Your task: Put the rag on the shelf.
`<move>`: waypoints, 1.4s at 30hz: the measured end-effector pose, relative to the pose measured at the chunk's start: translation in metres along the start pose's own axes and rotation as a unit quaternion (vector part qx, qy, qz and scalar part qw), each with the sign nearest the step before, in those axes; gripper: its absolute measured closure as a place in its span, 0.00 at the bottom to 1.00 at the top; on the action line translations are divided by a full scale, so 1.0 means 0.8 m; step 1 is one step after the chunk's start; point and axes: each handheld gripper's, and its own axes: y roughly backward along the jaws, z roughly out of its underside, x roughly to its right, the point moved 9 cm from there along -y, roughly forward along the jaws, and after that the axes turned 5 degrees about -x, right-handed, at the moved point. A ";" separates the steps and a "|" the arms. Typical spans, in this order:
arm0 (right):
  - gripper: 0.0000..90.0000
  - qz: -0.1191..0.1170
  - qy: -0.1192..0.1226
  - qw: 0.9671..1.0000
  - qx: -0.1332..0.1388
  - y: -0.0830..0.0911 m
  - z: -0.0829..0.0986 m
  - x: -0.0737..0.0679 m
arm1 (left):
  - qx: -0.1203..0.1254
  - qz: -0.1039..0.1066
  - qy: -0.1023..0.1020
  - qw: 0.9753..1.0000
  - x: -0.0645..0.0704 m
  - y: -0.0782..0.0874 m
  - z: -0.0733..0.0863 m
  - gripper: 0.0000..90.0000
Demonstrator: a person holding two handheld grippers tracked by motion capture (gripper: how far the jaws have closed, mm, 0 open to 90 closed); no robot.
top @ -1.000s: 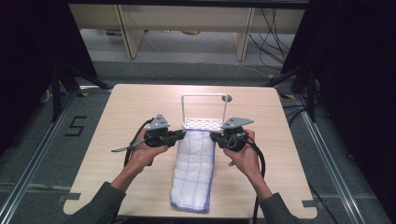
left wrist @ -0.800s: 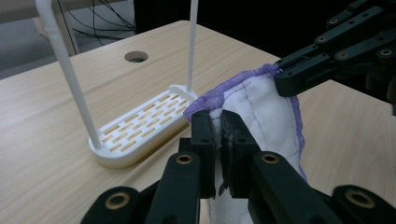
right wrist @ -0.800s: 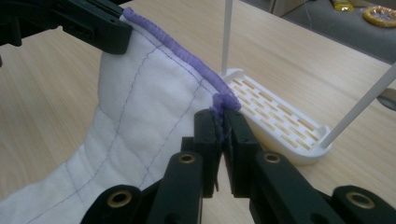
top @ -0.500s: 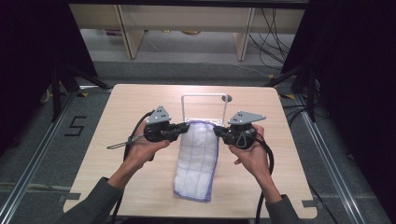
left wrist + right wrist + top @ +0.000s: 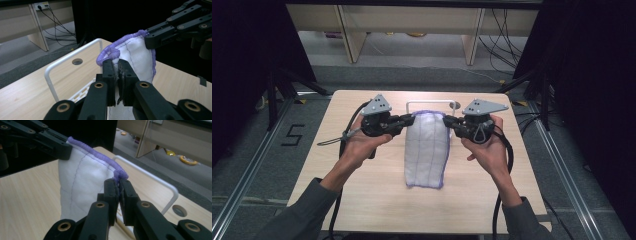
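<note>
White quilted cloth [image 5: 427, 147] with a purple stitched hem is hanging between the two grippers, its top edge pulled fairly taut and its lower end trailing down onto the wooden table [image 5: 377, 200], on the person's side of the white wire rack [image 5: 430, 103]. The left gripper [image 5: 411, 119] is pinching the cloth's top corner on its own side, jaws closed tight on the fabric, as the left gripper view is showing close up [image 5: 117, 75]. The right gripper [image 5: 447, 121] is clamping the opposite top corner in the same way, jaws shut on the hem [image 5: 118, 192]. The rack's rail is standing just behind the cloth's raised edge and slightly lower than it. The step in hand appears to be lifting the cloth and carrying it toward the rack for draping. The next move is probably calling for both grippers travelling forward together, level, keeping the edge stretched until it is passing over the rail, then lowering evenly.
</note>
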 end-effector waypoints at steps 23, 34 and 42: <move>0.94 0.013 -0.034 0.999 0.015 -0.009 -0.076 0.062 | -0.006 -0.052 -0.008 0.999 -0.061 -0.020 -0.072 0.94; 0.94 0.020 -0.035 0.999 0.031 -0.018 -0.097 0.081 | 0.008 -0.061 0.006 0.998 -0.082 -0.025 -0.092 0.93; 0.94 0.027 -0.047 0.998 0.031 -0.027 -0.107 0.093 | 0.008 -0.076 0.005 0.997 -0.096 -0.032 -0.105 0.93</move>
